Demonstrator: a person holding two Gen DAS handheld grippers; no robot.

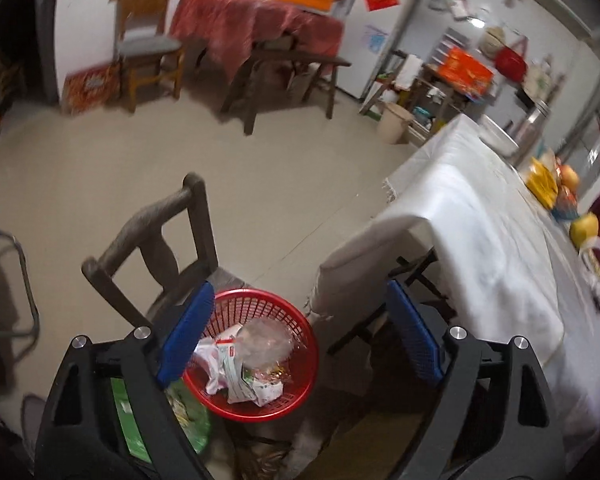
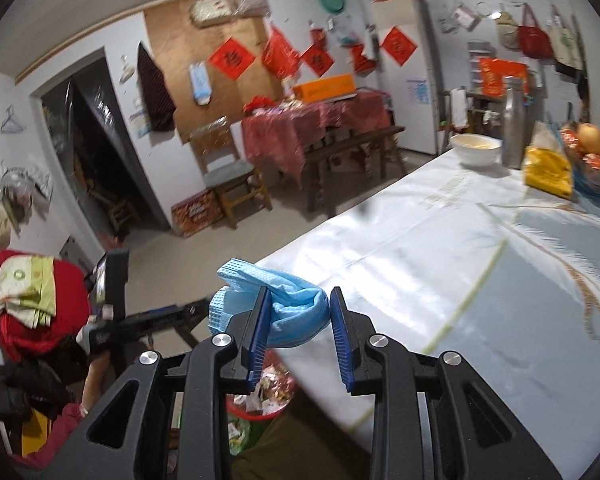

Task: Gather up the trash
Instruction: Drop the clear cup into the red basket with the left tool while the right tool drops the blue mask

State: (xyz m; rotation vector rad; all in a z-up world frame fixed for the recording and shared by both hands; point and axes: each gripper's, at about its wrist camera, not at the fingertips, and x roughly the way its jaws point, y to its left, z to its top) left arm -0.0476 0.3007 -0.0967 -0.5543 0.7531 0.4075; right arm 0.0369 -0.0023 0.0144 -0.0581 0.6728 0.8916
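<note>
A red plastic basket [image 1: 296, 360] sits on the floor below my left gripper [image 1: 300, 312], holding crumpled paper and clear wrappers [image 1: 244, 364]. My left gripper is open and empty above the basket. In the right wrist view, my right gripper [image 2: 300, 304] has a crumpled blue face mask [image 2: 288, 308] between its fingers, over the near edge of the white-clothed table [image 2: 440, 264]. The mask rests against the left pad; a gap shows beside the right pad. The basket [image 2: 260, 404] shows low down, under the right gripper.
A dark wooden chair [image 1: 156, 236] stands left of the basket. The white-clothed table [image 1: 480, 240] carries a yellow bag [image 2: 548, 172], a fruit basket [image 2: 592, 164], a white bowl [image 2: 476, 148] and a steel flask [image 2: 516, 124]. A red-clothed table [image 1: 252, 20] and bench stand far back.
</note>
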